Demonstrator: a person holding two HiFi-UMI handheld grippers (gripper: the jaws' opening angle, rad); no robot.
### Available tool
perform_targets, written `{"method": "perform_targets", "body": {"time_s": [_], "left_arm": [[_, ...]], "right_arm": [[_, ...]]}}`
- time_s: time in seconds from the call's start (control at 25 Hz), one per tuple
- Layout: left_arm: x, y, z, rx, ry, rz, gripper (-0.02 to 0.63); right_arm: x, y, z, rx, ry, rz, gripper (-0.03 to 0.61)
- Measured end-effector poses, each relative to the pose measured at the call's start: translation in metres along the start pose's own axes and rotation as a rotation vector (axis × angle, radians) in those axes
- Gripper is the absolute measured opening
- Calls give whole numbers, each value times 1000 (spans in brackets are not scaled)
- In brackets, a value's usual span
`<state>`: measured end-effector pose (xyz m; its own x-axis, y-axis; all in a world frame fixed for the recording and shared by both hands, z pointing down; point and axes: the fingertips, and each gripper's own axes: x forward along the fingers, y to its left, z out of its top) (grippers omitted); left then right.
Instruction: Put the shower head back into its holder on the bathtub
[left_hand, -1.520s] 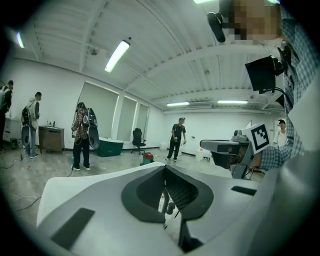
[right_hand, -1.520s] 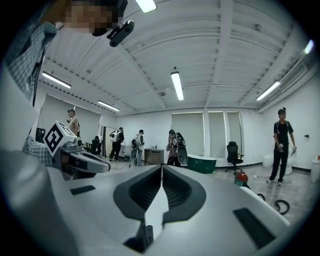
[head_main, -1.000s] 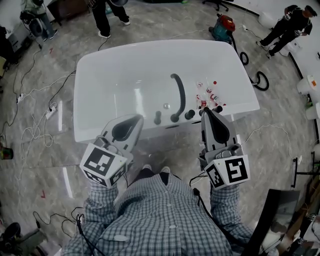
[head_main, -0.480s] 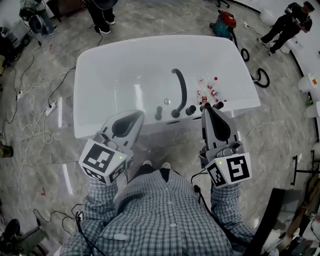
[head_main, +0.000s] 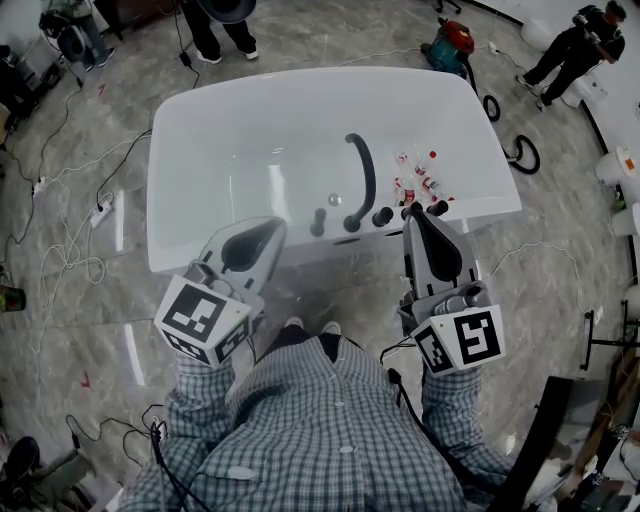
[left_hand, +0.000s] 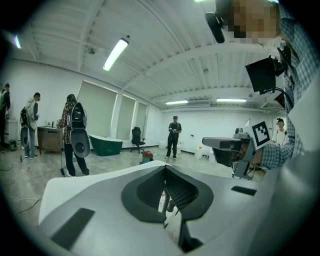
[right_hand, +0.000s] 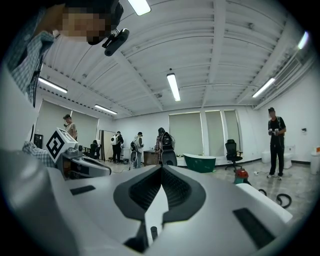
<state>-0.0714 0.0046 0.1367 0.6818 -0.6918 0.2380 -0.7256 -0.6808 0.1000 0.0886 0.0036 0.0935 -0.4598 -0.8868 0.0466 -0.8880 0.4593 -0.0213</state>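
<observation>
Shower head (head_main: 318, 221) — the short dark stick upright on the near rim of the bathtub (head_main: 190, 130), just left of the curved spout (head_main: 362, 175). Small bottles (head_main: 415, 186) lie right of the spout. My left gripper (head_main: 268, 235) and right gripper (head_main: 413, 222) flank the spout nearer me — both clenched, empty.

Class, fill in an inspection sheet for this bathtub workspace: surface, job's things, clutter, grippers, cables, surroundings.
Surface: white bathtub on a marble floor.
Job's things: dark curved fitting and knobs at the near rim; which part is the shower head cannot be told.
Clutter: small red-and-white bottles at the tub's right side.
Grippers: left gripper and right gripper both shut, empty, by the near rim.
Cables: loose cables on the floor at left; black hose at right.
Surroundings: people standing; vacuum.
</observation>
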Motion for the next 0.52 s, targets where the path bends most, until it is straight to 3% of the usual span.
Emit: {"method": "perform_targets", "body": {"time_s": [0.52], "left_arm": [[-4, 3, -3, -5, 0, -4, 10]], "right_arm": [[3, 6, -2, -2, 10, 0, 21]]}}
